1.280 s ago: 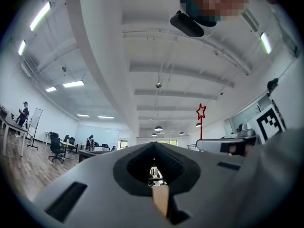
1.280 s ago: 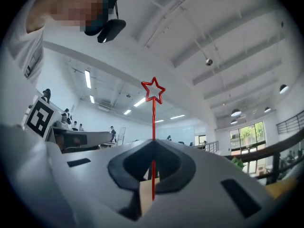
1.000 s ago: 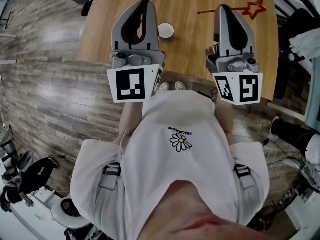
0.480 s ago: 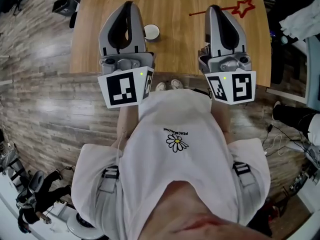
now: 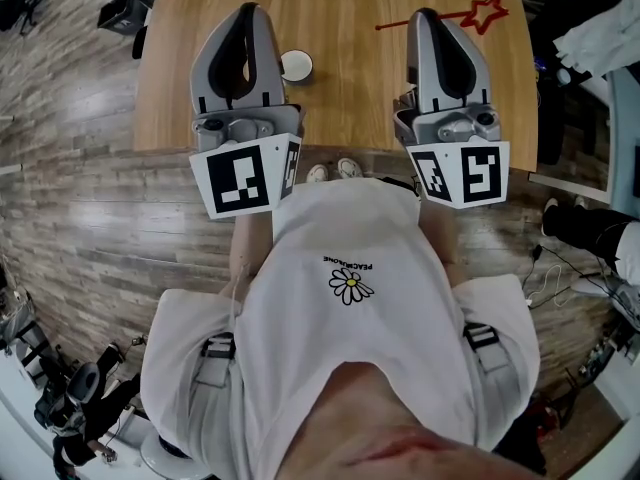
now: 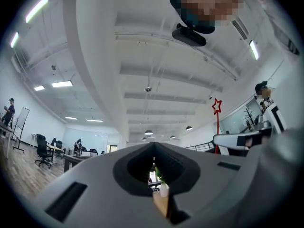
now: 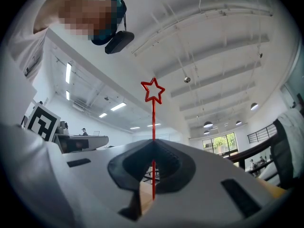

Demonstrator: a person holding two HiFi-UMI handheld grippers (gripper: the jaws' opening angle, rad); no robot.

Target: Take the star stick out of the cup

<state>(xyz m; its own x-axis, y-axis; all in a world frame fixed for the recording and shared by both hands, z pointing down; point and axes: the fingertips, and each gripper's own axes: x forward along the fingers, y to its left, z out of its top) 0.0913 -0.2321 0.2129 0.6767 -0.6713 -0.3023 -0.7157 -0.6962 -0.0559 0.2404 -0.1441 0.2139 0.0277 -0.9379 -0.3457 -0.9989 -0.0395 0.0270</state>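
Observation:
My right gripper [image 5: 428, 16] is shut on the thin red star stick [image 5: 445, 18], which crosses its tips, with the star [image 5: 487, 12] sticking out to the right over the wooden table [image 5: 350, 108]. In the right gripper view the stick [image 7: 153, 127] rises straight out of the closed jaws to the star [image 7: 153, 90] against the ceiling. The small white cup [image 5: 297, 65] stands on the table just right of my left gripper [image 5: 248, 10], apart from it. The left gripper [image 6: 153, 146] is shut with nothing in it; the star [image 6: 217, 106] shows off to its right.
The table's near edge runs just below both grippers, with the person's shoes [image 5: 333, 171] on the plank floor under it. A dark chair [image 5: 560, 118] stands by the table's right side. Office furniture lies at the frame's corners.
Both grippers have drifted slightly left and up in the head view. The star stick stays in the right gripper and the cup stays on the table.

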